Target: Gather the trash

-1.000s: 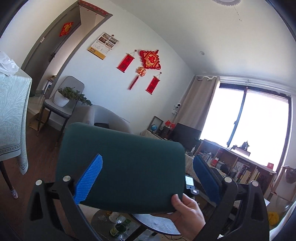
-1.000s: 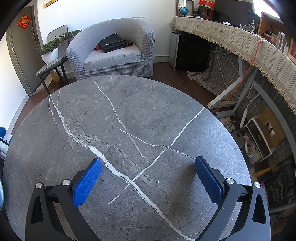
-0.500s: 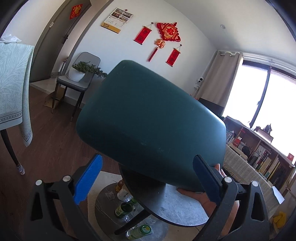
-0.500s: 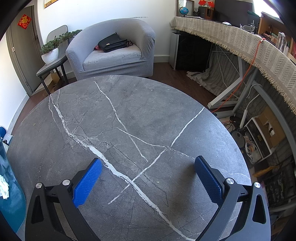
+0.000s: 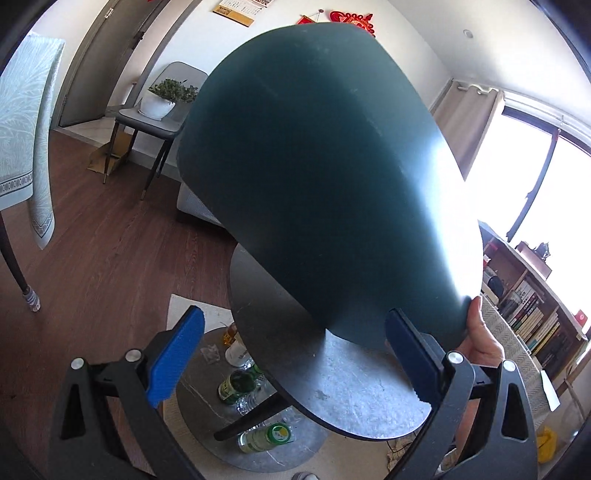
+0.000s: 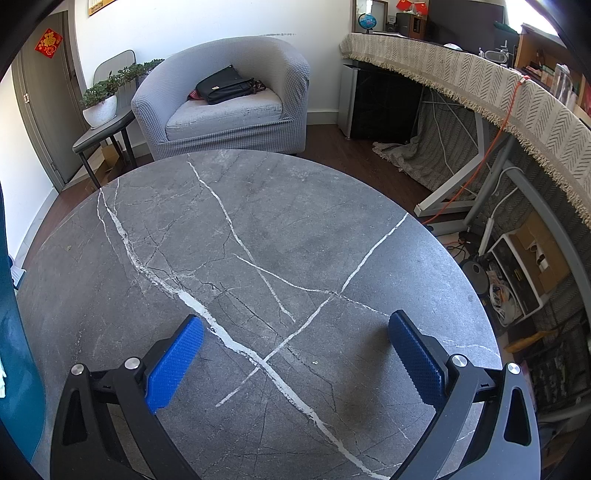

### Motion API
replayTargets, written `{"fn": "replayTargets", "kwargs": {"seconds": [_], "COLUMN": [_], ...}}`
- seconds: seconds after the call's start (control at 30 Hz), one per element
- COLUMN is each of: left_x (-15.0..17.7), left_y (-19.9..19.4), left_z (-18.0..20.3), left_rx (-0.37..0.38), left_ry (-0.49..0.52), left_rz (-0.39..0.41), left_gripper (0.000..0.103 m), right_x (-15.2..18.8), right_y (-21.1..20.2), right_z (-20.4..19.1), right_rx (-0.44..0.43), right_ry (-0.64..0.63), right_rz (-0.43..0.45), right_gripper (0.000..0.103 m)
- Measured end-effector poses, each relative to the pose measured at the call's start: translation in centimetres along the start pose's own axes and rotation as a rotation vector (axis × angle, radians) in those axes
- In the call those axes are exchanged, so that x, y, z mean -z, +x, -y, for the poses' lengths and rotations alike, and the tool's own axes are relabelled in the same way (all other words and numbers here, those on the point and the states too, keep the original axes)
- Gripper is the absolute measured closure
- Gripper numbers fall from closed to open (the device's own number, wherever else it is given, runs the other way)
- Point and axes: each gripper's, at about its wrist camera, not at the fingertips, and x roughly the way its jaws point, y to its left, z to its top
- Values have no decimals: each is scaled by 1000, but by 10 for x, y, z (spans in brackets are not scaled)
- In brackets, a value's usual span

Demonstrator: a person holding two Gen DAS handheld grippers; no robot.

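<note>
The dark green bin [image 5: 325, 177], gripped at its rim by a bare hand [image 5: 480, 343], has swung up over the marble table [image 6: 258, 240], likely ready for trash, while both grippers' jaws gape wide and empty.

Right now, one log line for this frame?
dark green plastic bin: held by bare hand | left gripper: open | right gripper: open over grey marble table

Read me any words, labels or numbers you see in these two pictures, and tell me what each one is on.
"福": red square paper on the door, right wrist view.
Wall calendar: print too small to read.
Red hanging knot: any characters blurred.
Green bottles under the table: labels too small to read.
Books on the shelf: spines unreadable.
Dark green bin: no text seen.
</note>
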Motion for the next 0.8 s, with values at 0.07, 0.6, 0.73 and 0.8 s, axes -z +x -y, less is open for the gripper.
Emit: {"fn": "replayTargets", "kwargs": {"seconds": [0.07, 0.6, 0.73, 0.8], "left_x": [1, 4, 3, 3], "left_y": [4, 11, 11, 11], "left_z": [1, 7, 9, 10], "left_rx": [-26, -25, -17, -16], "left_ry": [16, 49, 46, 48], "left_rz": [-12, -30, -30, -29], "left_gripper": [4, 4, 4, 4], "right_x": [0, 0, 0, 0], "right_y": [0, 0, 0, 0], "right_z": [1, 1, 1, 1], "right_rx": [0, 0, 0, 0], "right_ry": [0, 0, 0, 0], "right_rz": [0, -1, -1, -1], "right_gripper": [2, 2, 2, 2]}}
